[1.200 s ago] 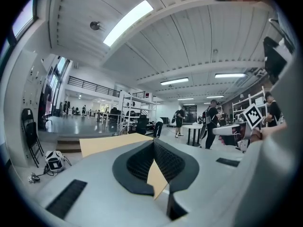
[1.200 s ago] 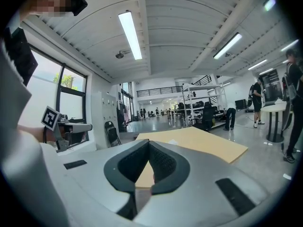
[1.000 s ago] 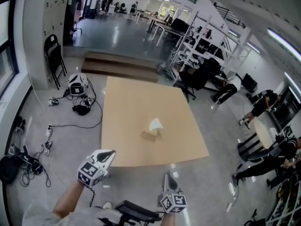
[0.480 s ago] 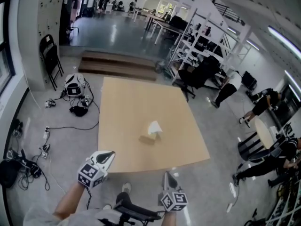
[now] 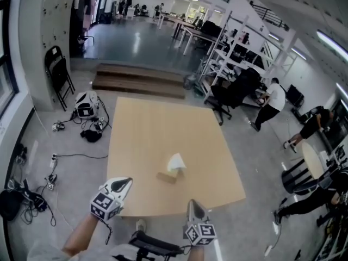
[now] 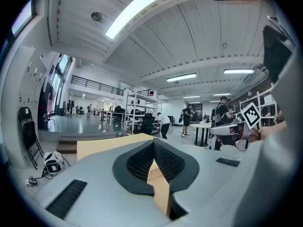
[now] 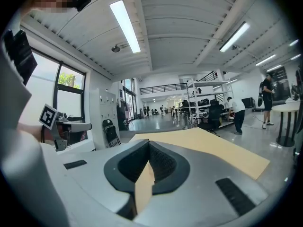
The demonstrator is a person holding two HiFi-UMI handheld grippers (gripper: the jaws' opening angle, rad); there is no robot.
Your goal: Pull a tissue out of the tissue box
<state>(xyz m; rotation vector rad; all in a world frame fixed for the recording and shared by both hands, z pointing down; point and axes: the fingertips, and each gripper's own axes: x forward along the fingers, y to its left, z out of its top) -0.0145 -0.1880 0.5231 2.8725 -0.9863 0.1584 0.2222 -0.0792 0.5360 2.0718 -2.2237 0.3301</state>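
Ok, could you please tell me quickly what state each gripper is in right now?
Left gripper: closed, holding nothing.
Right gripper: closed, holding nothing.

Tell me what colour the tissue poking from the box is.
White: the tissue shows best in the head view.

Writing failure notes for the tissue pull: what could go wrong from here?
1. The left gripper and right gripper are both shut; if neither opens, it will probably only nudge the tissue.
2. The tissue box stands unpinned on the table; a one-gripper pull may lift or drag it.
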